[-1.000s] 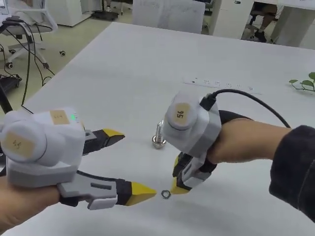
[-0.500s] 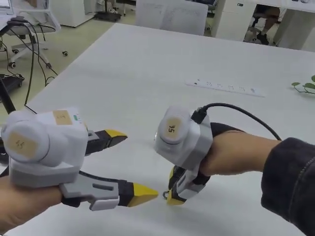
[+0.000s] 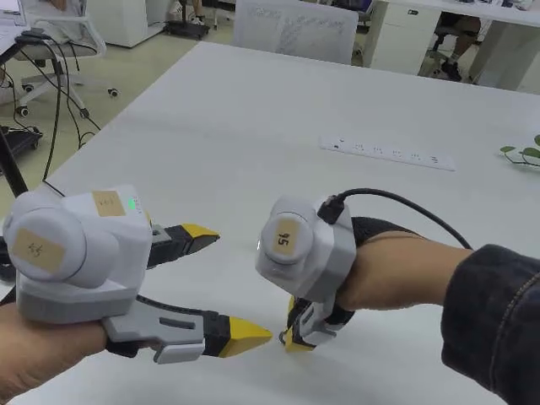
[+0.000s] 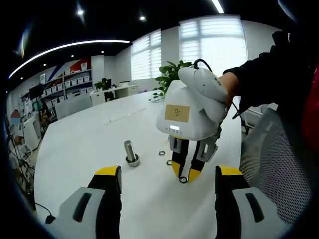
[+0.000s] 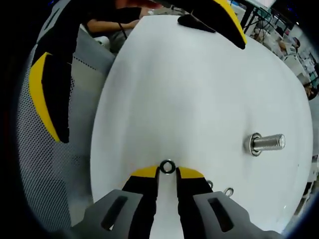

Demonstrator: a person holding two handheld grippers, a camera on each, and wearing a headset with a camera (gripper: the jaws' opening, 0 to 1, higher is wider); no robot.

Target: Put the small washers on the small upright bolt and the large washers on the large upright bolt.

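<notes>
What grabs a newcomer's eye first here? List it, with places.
The right gripper, pointing down at the white table, pinches a small washer between its yellow tips. Close by stands an upright bolt, with loose washers lying on the table near it. The left gripper hangs wide open beside the right one.

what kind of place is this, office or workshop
Probably an open-plan office: a long white table carrying a power strip, an office chair at its far end, more desks beyond.
</notes>
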